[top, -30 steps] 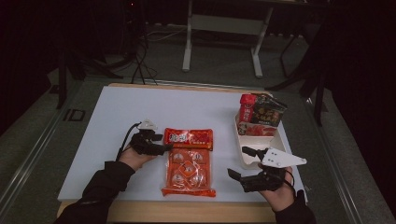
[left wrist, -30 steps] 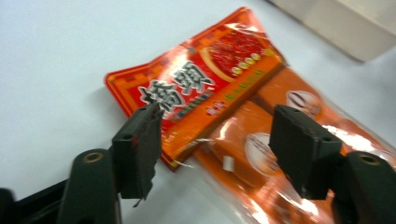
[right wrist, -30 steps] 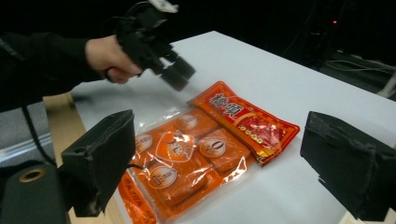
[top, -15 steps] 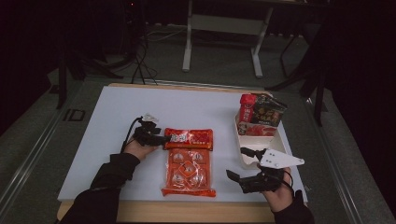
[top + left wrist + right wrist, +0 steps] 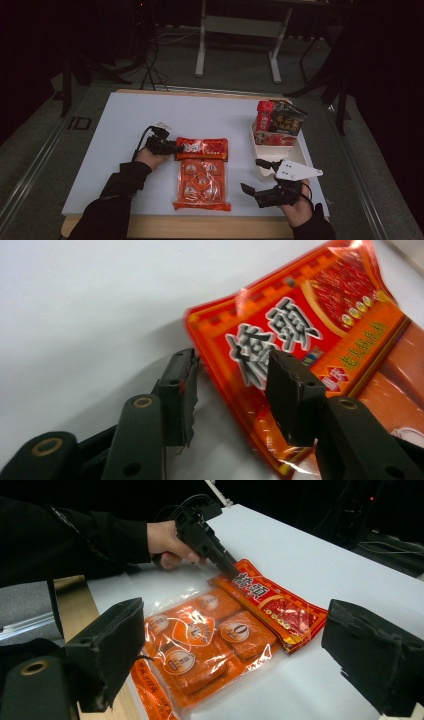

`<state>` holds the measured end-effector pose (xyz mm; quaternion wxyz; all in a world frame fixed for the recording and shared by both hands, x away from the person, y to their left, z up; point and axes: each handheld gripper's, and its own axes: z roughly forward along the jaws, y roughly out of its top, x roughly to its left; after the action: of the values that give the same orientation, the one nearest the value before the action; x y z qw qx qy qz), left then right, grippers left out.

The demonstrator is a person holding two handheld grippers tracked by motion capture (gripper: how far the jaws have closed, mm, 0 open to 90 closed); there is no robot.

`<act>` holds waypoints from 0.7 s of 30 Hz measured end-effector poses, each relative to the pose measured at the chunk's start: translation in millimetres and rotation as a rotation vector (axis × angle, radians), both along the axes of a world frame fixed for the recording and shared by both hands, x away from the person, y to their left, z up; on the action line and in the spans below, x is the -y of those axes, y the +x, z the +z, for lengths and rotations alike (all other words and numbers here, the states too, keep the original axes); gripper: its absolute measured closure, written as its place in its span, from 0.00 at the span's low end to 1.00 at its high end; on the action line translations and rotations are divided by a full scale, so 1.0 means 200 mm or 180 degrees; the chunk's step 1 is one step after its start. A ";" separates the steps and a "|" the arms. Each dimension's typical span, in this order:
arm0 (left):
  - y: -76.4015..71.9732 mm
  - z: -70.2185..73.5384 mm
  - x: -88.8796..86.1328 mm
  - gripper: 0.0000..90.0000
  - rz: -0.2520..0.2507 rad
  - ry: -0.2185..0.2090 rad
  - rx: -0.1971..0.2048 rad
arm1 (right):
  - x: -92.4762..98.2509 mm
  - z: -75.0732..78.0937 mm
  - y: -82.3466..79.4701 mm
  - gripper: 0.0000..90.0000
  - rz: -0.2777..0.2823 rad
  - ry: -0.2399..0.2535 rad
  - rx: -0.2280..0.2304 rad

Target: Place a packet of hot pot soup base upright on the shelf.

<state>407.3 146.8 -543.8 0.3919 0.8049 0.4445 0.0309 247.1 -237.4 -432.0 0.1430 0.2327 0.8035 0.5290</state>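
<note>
Left hand-held gripper (image 5: pixel 174 148), black with two jaws, sits at the left short end of the flat red-and-orange foil packet with printed characters (image 5: pixel 202 148). Its jaws have just been closing; in the left gripper view the packet's end edge (image 5: pixel 300 350) lies between them, one jaw over the printed face and the other on the board beside the edge, with a gap left, so the jaws stand apart and not clamped. Right hand-held gripper (image 5: pixel 256 176), black with a grey three-cornered plate, is held above the worktop's near right corner with its jaws wide apart and nothing between them.

Worktop (image 5: pixel 110 130): a white rectangular board on a pale wooden table, whose edge shows along the near side. Surrounding room is dark, with grey floor, trailing cables and a metal stand beyond the far edge.

Packet lies flat near the middle of the worktop, its long axis parallel to the near edge. Touching its near side is a clear bag of orange-wrapped blocks (image 5: pixel 201 182), running lengthwise toward the near edge. A white tray (image 5: pixel 264 159) holding upright snack packets (image 5: pixel 280 122) stands along the right edge.
</note>
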 end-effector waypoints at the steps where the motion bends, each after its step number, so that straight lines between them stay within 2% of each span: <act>1: 0.00 0.00 0.01 0.64 -0.0078 -0.0049 -0.0071 | 0.00 0.00 0.00 0.11 0.0006 0.0014 -0.0011; 6: -0.01 0.00 0.07 0.67 -0.0183 -0.0079 -0.0127 | 0.00 0.00 0.00 0.11 0.0012 0.0019 -0.0022; 7: -0.01 0.01 0.08 0.72 -0.0210 -0.0061 -0.0134 | 0.00 0.00 0.01 0.11 0.0017 0.0011 -0.0026; 9: -0.01 0.01 0.10 0.76 -0.0217 -0.0041 -0.0127 | 0.00 0.00 0.01 0.11 0.0022 0.0016 -0.0037; 11: -0.02 0.02 0.12 0.87 -0.0237 -0.0030 -0.0167 | 0.00 0.00 0.01 0.11 0.0030 0.0021 -0.0056; 14: -0.04 0.03 0.15 0.98 -0.0234 0.0137 -0.0046 | 0.00 -0.01 0.01 0.13 0.0031 0.0033 -0.0065; 15: -0.05 0.04 0.15 0.99 -0.0226 0.0164 -0.0022 | 0.00 -0.01 0.01 0.15 0.0021 0.0045 -0.0066; 18: -0.07 0.06 0.15 0.99 -0.0203 0.0147 0.0053 | 0.01 0.00 0.02 0.16 0.0024 0.0121 -0.0089; 21: -0.08 0.09 0.15 0.99 -0.0210 0.0167 0.0121 | 0.02 0.00 0.02 0.17 0.0008 0.0094 -0.0097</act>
<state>391.4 116.4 -526.0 0.3798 0.8284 0.4092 0.0448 252.0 -240.6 -431.9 0.1267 0.2418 0.7979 0.5374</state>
